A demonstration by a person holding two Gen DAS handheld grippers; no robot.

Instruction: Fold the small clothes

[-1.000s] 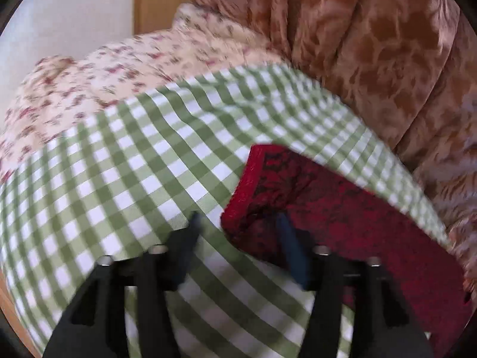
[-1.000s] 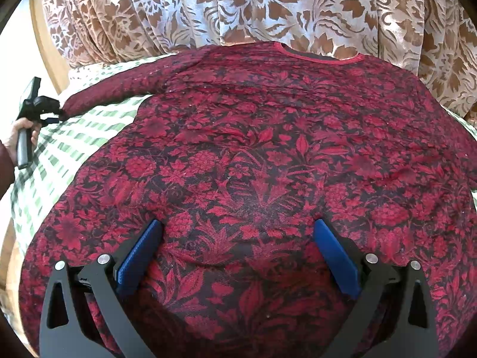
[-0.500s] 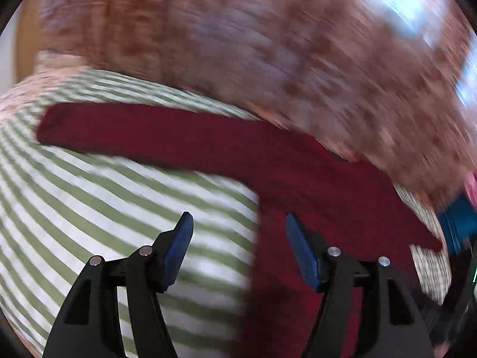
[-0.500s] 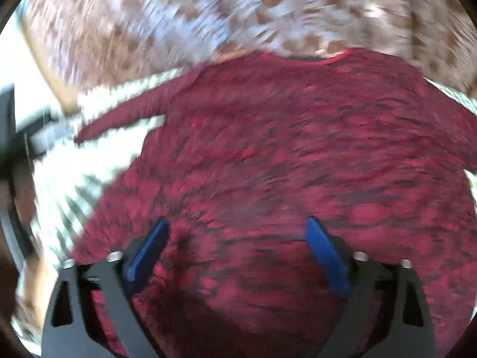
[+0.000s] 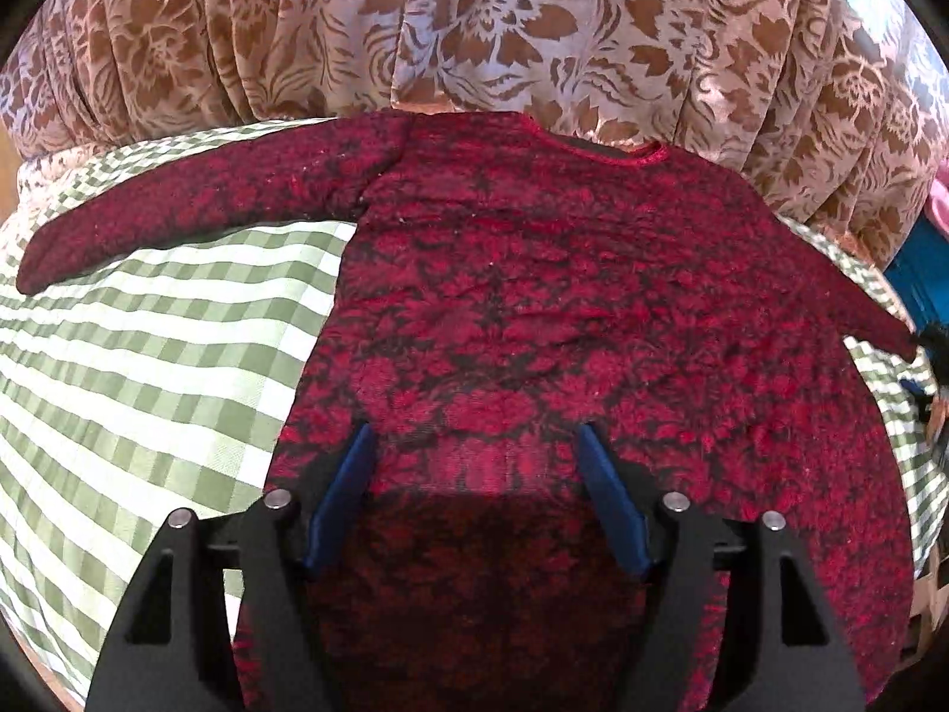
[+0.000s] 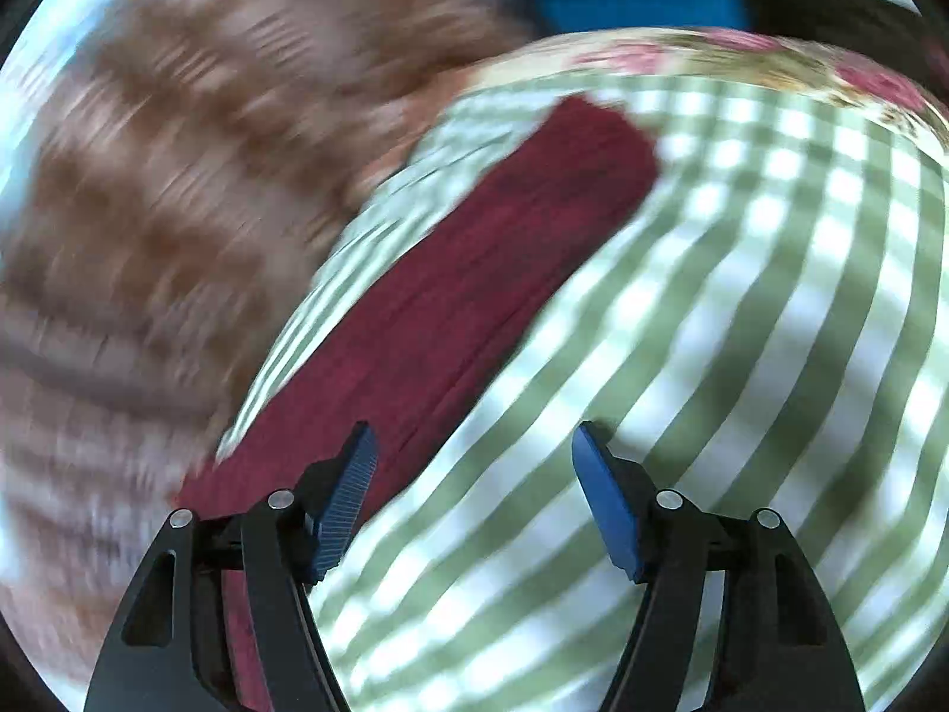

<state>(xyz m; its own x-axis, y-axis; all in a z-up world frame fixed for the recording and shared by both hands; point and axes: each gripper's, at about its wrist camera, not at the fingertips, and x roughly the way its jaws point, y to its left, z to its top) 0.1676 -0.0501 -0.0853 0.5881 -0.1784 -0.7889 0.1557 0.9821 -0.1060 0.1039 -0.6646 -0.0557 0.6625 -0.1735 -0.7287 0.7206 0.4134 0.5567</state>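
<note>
A dark red floral long-sleeved top [image 5: 534, 308] lies flat on a green-and-white checked cloth [image 5: 148, 356], neckline at the far side and both sleeves spread out. My left gripper [image 5: 474, 445] hovers over the top's lower middle. Its jaws are opening and nothing is between the blue pads. In the blurred right wrist view, one red sleeve [image 6: 474, 273] runs diagonally across the checked cloth [image 6: 741, 356]. My right gripper [image 6: 474, 445] sits beside that sleeve's near stretch. Its jaws are closing, with only bare cloth between them.
A brown-and-cream patterned curtain [image 5: 474, 29] hangs right behind the cloth. A floral sheet [image 6: 771, 59] borders the checked cloth's far edge. Something blue [image 5: 925, 273] stands at the right, past the sleeve end.
My left gripper swung from the left sleeve's cuff to over the top's body. My right gripper swept off the body to the right sleeve, and its jaws narrowed.
</note>
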